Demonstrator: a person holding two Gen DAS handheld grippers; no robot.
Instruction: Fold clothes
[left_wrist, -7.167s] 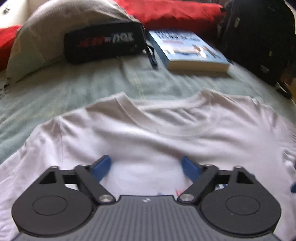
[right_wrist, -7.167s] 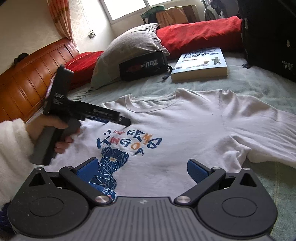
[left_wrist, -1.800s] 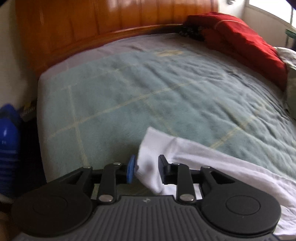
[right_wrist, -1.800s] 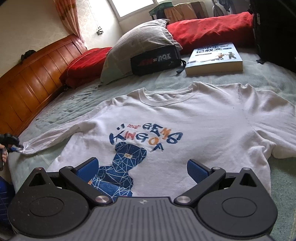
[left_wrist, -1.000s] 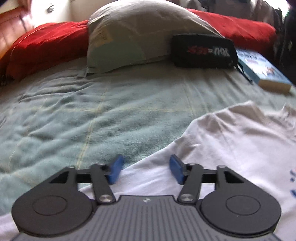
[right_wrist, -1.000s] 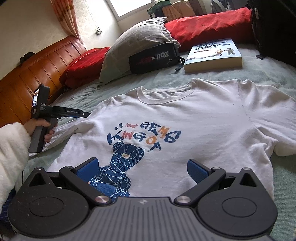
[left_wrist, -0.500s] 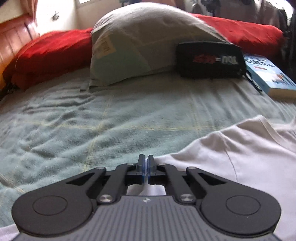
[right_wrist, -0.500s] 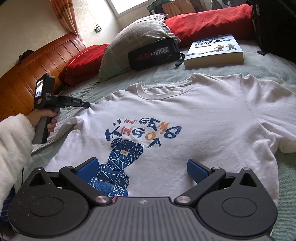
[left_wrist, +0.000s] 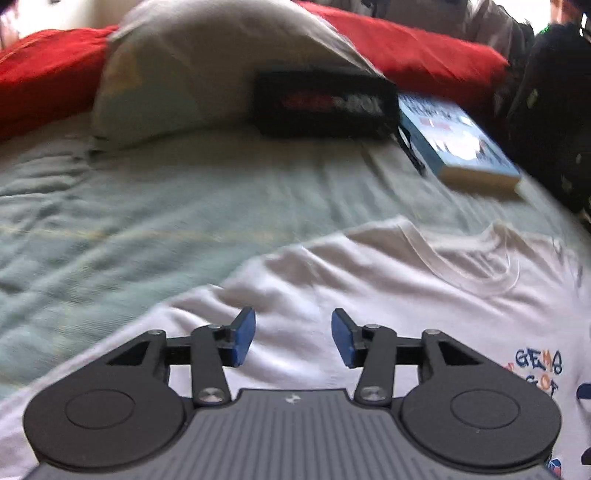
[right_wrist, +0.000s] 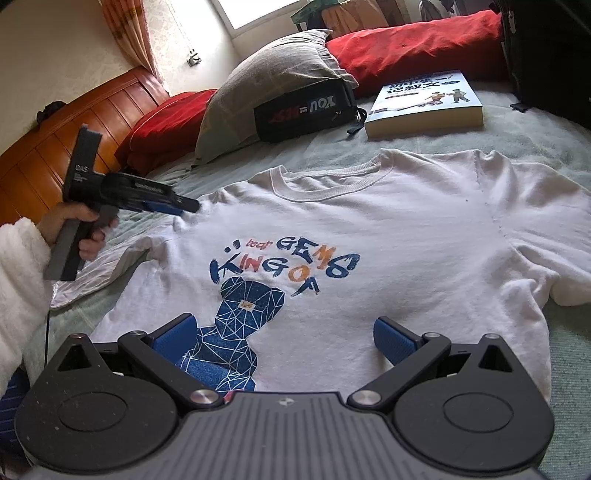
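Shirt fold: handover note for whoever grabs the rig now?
Left claw: open, empty, over the shirt's shoulder by the sleeve.
Right claw: open, empty, low over the hem.
Shirt lies face up and flat on the bed; that sleeve is stretched outward.
Done: laid out; no fold visible.
Left: fold sleeves in, then the body.

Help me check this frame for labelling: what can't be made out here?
- Hem of the white printed T-shirt: right wrist view, hidden by the open right gripper.
- Lettering on the black zip pouch and blue-covered book: left wrist view, motion blur.
- Whether the open left gripper touches the shirt: not clear in either view.
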